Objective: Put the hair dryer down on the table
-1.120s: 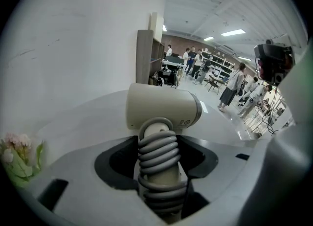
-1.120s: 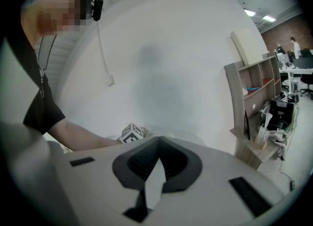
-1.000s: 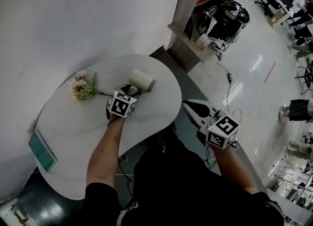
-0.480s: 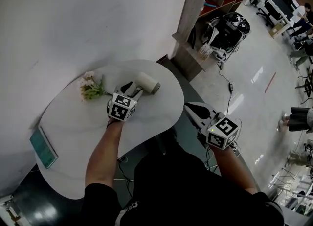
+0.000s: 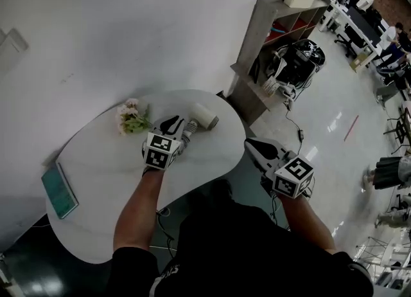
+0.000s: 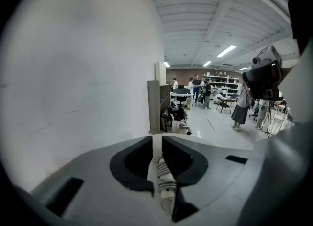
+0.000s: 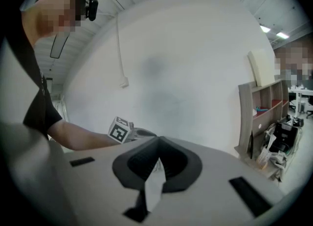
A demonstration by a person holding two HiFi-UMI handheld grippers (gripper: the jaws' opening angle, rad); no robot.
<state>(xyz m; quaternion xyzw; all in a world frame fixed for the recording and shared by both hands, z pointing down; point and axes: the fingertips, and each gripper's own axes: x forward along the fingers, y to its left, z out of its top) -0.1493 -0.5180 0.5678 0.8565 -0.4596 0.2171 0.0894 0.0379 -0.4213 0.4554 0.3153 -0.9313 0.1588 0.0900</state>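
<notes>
The left gripper (image 5: 180, 128) reaches over the white desk (image 5: 109, 180), and its jaws are closing. In the left gripper view (image 6: 157, 144) the dark pads sit on either side of the hair dryer (image 6: 164, 178), pressing on the ribbed white end of its handle. From the head view, the hair dryer (image 5: 204, 114) lies near the desk's far edge, with its barrel pointing away to the right and its handle towards the left gripper. A small bunch of flowers (image 5: 131, 121) lies just to the left. A flat teal item (image 5: 59, 189) sits well apart at the desk's left end. The right gripper (image 5: 252, 143) hangs off the desk over the floor. Its own view (image 7: 156, 144) shows the jaws drawn together with nothing between them.
</notes>
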